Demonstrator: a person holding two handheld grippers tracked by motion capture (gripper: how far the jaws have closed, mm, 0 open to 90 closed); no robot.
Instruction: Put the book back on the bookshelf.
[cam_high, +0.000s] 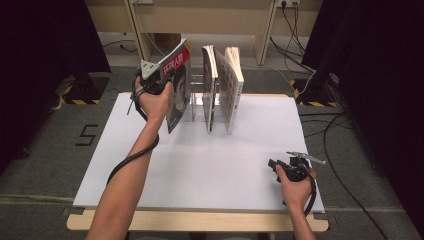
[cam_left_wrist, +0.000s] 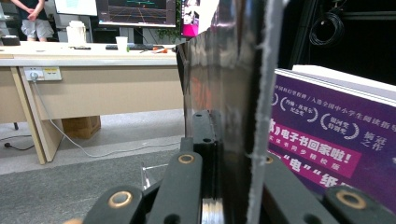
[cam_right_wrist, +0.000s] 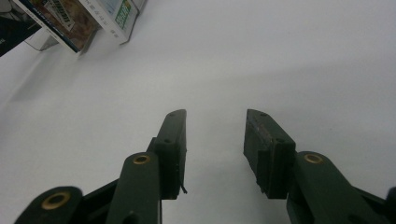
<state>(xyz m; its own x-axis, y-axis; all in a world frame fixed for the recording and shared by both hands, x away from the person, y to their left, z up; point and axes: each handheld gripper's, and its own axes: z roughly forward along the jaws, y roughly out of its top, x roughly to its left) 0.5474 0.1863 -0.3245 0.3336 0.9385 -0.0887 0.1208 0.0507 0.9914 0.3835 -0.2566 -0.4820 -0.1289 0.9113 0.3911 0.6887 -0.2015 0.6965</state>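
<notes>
left claw clamped on magazine at the book stand

the landmark for all positions is the clear stand (cam_high: 200, 102), which sits at the far middle of the white desk (cam_high: 200, 170).

left claw (cam_high: 167, 75): raised off the desk, just left of the clear stand. its jaws are closed tight on the magazine (cam_high: 177, 87), gripping it near the upper edge. in the left gripper view the magazine (cam_left_wrist: 229, 93) runs edge-on between the two black jaws, with its glossy dark cover on one side and the ragged page edge on the other. the magazine is tilted, top leaning away from the clear stand, lower corner close to the desk just left of the stand. whether that corner touches the desk cannot be told.

books in the stand: two books stand upright to the right of the magazine. the dark book (cam_high: 210, 90) is nearest the magazine; the patterned book (cam_high: 232, 90) is on the right side of the stand, leaning slightly. the purple cover (cam_left_wrist: 327, 144) of a book appears close beside the magazine in the left gripper view.

right claw (cam_high: 280, 165): low over the desk, well apart from the clear stand, toward the near right corner. its jaws are parted with nothing between them; the right gripper view shows bare white desk (cam_right_wrist: 280, 60) in the gap.
</notes>
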